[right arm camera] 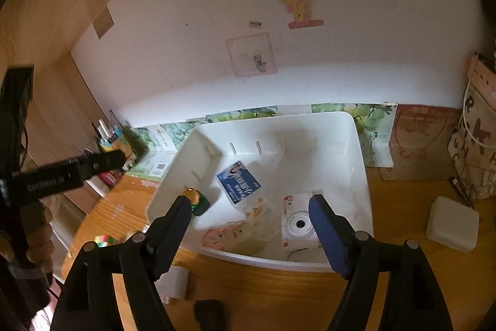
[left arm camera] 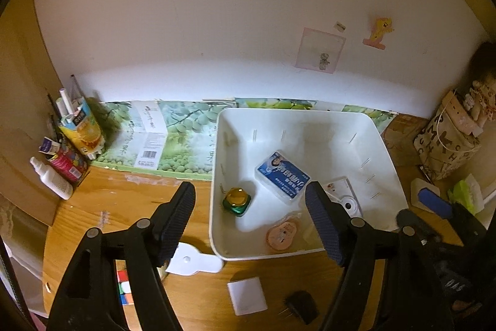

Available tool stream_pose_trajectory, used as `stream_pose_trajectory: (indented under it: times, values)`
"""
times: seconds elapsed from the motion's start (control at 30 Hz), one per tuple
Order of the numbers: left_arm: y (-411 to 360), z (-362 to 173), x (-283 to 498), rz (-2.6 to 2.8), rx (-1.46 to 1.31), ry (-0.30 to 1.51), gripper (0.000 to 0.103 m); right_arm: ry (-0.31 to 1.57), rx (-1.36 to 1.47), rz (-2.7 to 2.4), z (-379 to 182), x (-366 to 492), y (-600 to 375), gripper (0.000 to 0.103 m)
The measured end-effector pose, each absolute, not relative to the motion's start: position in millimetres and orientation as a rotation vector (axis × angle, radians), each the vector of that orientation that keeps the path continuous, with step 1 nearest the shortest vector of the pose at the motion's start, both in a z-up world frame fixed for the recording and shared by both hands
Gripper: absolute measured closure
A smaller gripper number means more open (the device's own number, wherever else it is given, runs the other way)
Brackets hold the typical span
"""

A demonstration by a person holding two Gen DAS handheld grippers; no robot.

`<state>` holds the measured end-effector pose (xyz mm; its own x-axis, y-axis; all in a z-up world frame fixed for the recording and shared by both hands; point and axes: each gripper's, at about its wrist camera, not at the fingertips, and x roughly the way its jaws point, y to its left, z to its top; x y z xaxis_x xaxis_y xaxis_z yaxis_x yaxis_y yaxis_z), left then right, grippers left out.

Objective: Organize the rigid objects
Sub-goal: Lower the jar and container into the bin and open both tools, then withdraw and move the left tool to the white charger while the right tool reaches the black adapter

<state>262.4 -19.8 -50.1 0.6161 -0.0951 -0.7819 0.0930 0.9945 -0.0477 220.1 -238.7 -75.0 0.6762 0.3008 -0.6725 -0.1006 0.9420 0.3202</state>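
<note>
From the left wrist camera, the left gripper (left arm camera: 249,216) stands with its jaws spread wide and nothing between them, its ribbed dark pads hanging over the near left corner of the white plastic bin (left arm camera: 217,145) on the wooden desk (left arm camera: 124,200). The bin is smooth-walled with rounded corners and thin slots in its sides. Inside lie a flat blue-labelled box (left arm camera: 282,177), a small green jar with a gold lid (left arm camera: 236,201), a round pink-printed disc (left arm camera: 282,235) and a white square gadget with a dark round centre (left arm camera: 344,197), partly covered by the right-hand pad. On the desk in front of the bin sit a white flat tab (left arm camera: 195,262), a white square block (left arm camera: 247,296), a small black plug (left arm camera: 302,306) and a colourful puzzle cube (left arm camera: 124,287), mostly hidden behind the gripper's frame. From the right wrist camera, the right gripper (right arm camera: 249,221) is likewise wide apart and empty, poised above the bin's near rim (right arm camera: 248,259). The blue box (right arm camera: 238,182), the green jar (right arm camera: 198,202) and the white gadget (right arm camera: 299,224) show again, along with crumpled clear wrapping (right arm camera: 260,219) whose contents are hard to make out. A pale rounded-corner box (right arm camera: 452,224) rests on the desk to the right, well apart from the bin. At the left edge a hand (right arm camera: 37,238) grips a blurred black handle.
</note>
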Motion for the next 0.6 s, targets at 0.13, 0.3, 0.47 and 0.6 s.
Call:
stream_pose_trajectory:
  times: [0.13, 0.3, 0.47, 0.6]
  values:
    - [-6.7, -46.0, 250.4, -0.106, -0.012, 0.89, 0.026, 0.792, 0.299, 0.198, -67.7, 212.3, -241.3, 0.024]
    - [11.6, -44.5, 237.7, -0.116, -0.012, 0.888, 0.026, 0.778, 0.307, 0.143, -59.1, 200.5, -241.5, 0.024]
    - [29.7, -45.4, 229.9, -0.133, 0.005, 0.898, 0.026, 0.79, 0.32, 0.096, -58.7, 186.5, -235.7, 0.023]
    - [44.1, -46.7, 224.2, -0.149, 0.0, 0.907, 0.026, 0.83, 0.353, 0.074, -67.0, 179.0, -229.0, 0.023]
